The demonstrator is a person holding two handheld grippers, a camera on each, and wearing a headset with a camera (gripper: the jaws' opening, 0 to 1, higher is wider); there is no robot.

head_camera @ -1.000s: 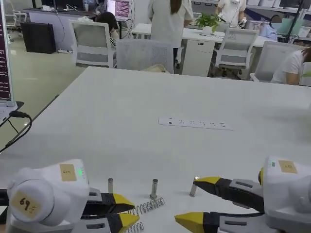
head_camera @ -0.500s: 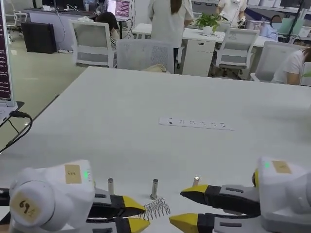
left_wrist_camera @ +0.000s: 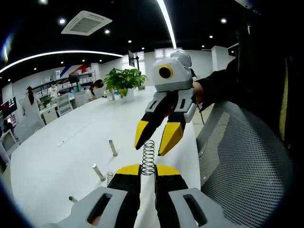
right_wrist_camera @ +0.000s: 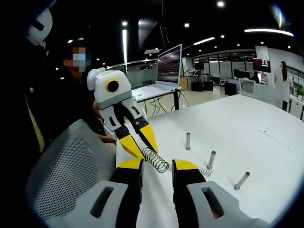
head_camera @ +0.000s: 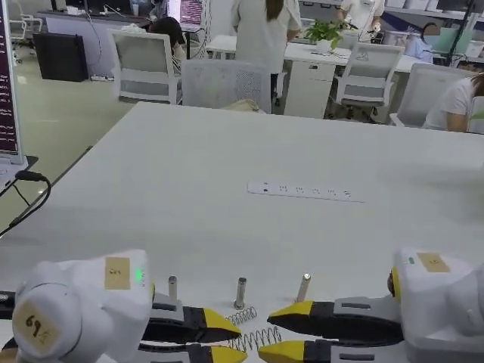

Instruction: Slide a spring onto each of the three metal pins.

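Three short metal pins stand in a row on the white table: left pin [head_camera: 172, 287], middle pin [head_camera: 240, 292], right pin [head_camera: 303, 286], the right one tilted. My left gripper [left_wrist_camera: 148, 170] is shut on one end of a spring [left_wrist_camera: 148, 156], which sticks out toward the right gripper. My right gripper [right_wrist_camera: 157, 165] is open, its yellow tips on either side of the spring's free end [right_wrist_camera: 158, 162]. In the head view the two grippers, left [head_camera: 236, 339] and right [head_camera: 271, 330], meet tip to tip in front of the pins. A second spring [head_camera: 243, 315] lies by the middle pin.
A white power strip [head_camera: 304, 191] lies mid-table, beyond the pins. A black cable [head_camera: 30, 200] hangs off the table's left edge by a laptop. Chairs, desks and people are far behind. A mesh chair back [left_wrist_camera: 242, 161] is close behind the right gripper.
The left gripper has carried its spring to the right, off the table. The right gripper has moved left and down to meet it, uncovering the right pin.
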